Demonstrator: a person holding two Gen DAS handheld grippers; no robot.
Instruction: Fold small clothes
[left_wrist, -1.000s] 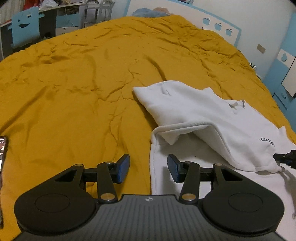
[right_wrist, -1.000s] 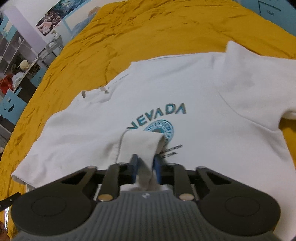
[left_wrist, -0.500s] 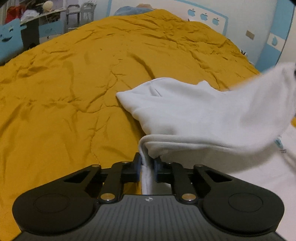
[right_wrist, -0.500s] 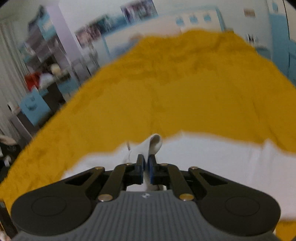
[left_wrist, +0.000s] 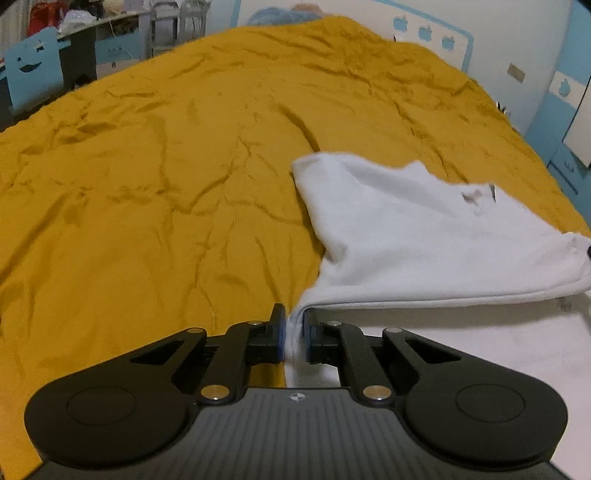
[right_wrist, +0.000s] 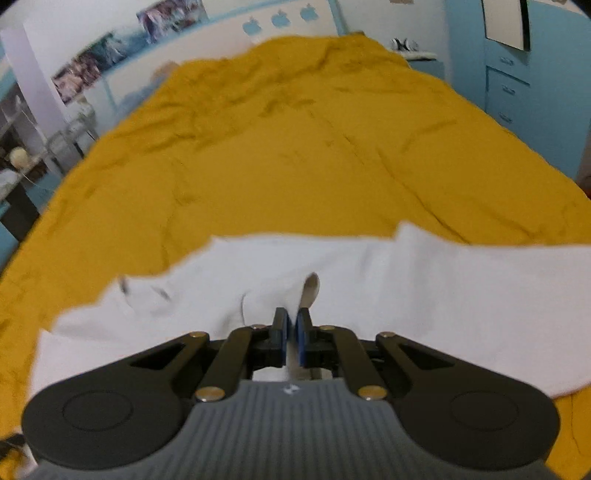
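On the rumpled mustard bedspread (left_wrist: 155, 192) lies the white T-shirt (left_wrist: 413, 236), its near hem pinched in my left gripper (left_wrist: 293, 334), whose jaws have just been closing on it, while my right gripper (right_wrist: 291, 341) clamps another fold (this view is blurred).

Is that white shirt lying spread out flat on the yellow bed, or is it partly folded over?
Partly folded. The white shirt has its lower part doubled over itself, held up by the left claw and right claw, both pinching its edge.
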